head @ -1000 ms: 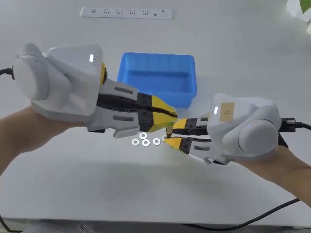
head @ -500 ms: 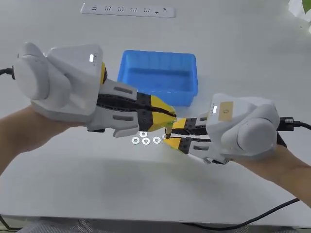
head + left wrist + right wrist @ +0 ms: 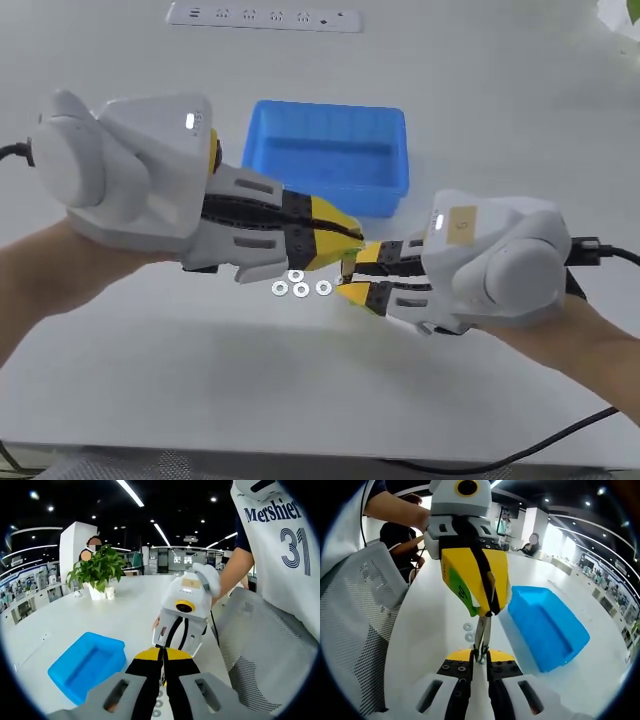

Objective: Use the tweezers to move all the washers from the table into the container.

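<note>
Washers (image 3: 301,290) sit clustered on the table (image 3: 480,90), just near of the blue container (image 3: 385,200). Tweezers (image 3: 483,630) run between both grippers: left gripper (image 3: 352,236) clamps one end, and right gripper (image 3: 346,279) is pinched tight on the other.

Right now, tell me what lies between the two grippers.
The tweezers, running from the left gripper to the right gripper, in the right gripper view.
</note>
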### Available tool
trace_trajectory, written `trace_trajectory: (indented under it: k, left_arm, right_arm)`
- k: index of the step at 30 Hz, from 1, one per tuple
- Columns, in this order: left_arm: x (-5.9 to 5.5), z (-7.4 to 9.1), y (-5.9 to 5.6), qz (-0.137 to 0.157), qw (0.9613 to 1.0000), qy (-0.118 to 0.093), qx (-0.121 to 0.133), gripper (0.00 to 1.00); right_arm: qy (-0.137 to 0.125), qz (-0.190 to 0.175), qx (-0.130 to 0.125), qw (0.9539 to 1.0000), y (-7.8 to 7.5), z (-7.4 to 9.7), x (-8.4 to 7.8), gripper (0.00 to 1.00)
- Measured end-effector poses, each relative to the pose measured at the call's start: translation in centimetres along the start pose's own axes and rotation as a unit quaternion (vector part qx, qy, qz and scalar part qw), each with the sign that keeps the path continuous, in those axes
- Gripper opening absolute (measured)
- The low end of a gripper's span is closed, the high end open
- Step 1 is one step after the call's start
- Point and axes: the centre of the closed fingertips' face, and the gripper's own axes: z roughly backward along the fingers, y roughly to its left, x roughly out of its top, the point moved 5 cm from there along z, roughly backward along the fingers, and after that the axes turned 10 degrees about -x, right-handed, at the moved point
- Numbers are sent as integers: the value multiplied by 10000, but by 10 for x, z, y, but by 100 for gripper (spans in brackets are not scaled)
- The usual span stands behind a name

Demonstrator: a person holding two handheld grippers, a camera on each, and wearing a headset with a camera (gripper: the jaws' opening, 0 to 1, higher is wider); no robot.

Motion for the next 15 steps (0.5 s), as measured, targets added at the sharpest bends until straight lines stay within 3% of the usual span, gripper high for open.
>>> trace_trajectory:
  k: [15]
  left_arm:
    - [0,6,-2,75,9999,10,109,4]
  right_arm:
    - [13,3,12,10000,0,0,3,10]
